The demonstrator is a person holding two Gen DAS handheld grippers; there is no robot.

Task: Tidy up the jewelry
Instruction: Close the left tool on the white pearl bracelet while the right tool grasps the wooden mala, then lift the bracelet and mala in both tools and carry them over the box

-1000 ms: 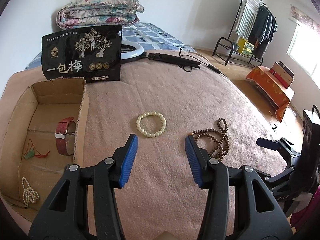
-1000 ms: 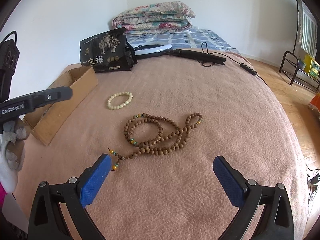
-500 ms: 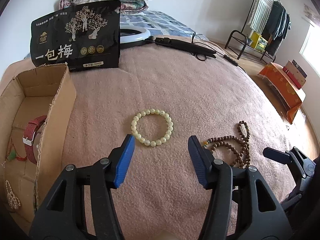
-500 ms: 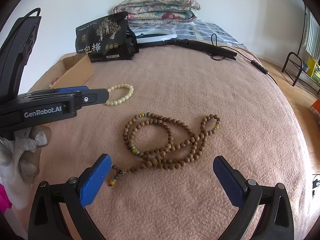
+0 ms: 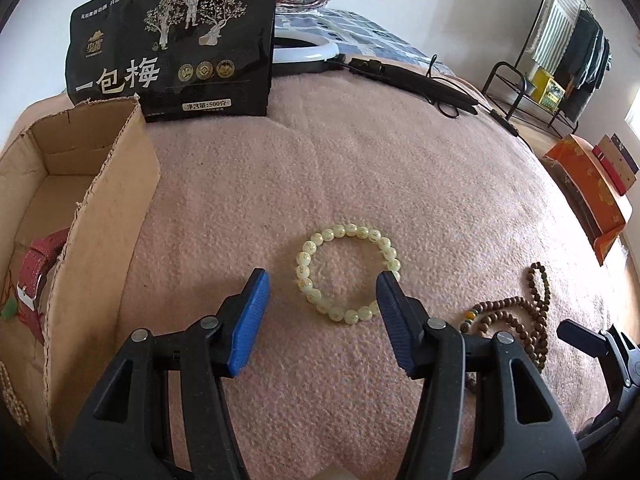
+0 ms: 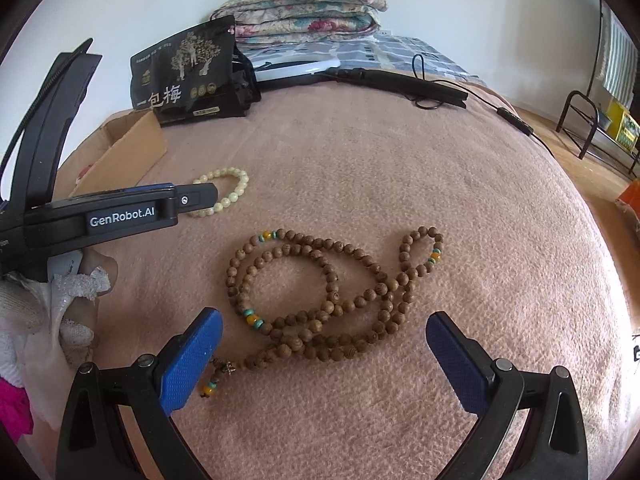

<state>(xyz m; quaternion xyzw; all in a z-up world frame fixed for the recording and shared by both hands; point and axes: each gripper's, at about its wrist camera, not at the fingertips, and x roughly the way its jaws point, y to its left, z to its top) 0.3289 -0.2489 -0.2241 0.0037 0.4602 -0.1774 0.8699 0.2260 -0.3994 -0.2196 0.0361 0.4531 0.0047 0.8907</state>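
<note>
A pale green bead bracelet (image 5: 348,230) lies flat on the pink blanket. My left gripper (image 5: 322,280) is open just over it. The bracelet's near half sits between the blue fingertips, and the right fingertip (image 5: 390,292) covers its right edge. A long brown wooden bead necklace (image 6: 320,252) lies coiled to the right. My right gripper (image 6: 322,320) hangs wide open above its near loops, with the tassel end by the left fingertip (image 6: 200,340). The cardboard box (image 5: 100,216) on the left holds a red watch strap (image 5: 44,256), a green pendant (image 5: 8,310) and a pearl string (image 5: 12,396).
A black snack pouch (image 5: 172,40) stands behind the box. A ring light (image 5: 304,50) with its black stand and cable lies at the back, before a folded quilt (image 6: 304,8). An orange box (image 5: 588,188) and a clothes rack (image 5: 560,48) stand off the bed's right side.
My left gripper has come forward and down onto the pale bracelet, which now lies between its tips, and its jaws stand slightly wider. My right gripper has sunk closer to the wooden beads.
</note>
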